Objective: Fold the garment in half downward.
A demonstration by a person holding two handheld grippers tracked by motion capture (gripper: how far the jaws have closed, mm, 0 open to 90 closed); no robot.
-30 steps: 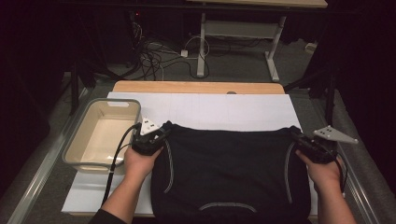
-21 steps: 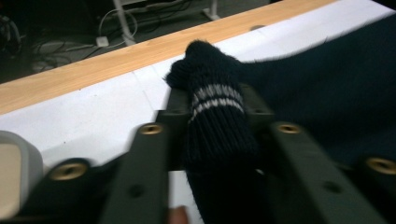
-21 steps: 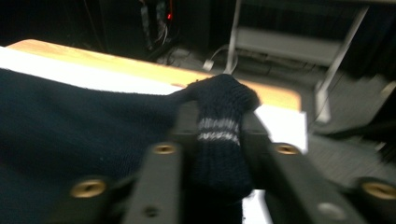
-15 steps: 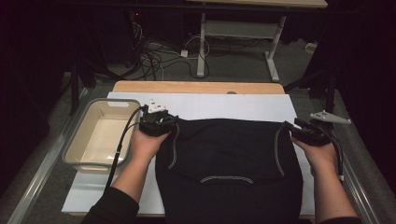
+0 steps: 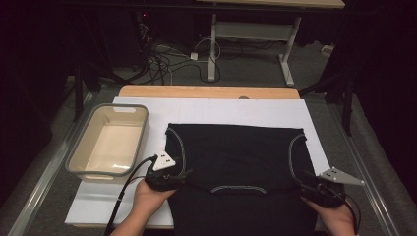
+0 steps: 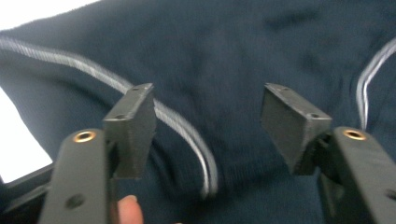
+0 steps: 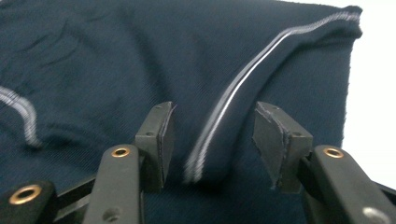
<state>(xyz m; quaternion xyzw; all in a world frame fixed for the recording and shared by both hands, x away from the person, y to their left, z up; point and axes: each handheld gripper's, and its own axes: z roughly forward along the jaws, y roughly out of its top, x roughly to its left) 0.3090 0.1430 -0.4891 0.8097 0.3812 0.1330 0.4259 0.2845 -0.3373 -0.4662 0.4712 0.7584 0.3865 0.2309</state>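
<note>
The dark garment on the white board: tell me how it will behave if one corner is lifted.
The dark garment would probably sag and drape, not hold its shape: it lies folded flat with soft wrinkles. It looks light for its area, being thin knit cloth. It may drag across the smooth white board rather than stay put, so the fold could slip open.

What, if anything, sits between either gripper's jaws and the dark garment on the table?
Nothing visible does. The left gripper and right gripper both have open jaws, just opened, directly over the dark garment, with only its fabric and white piping behind the gaps.
</note>
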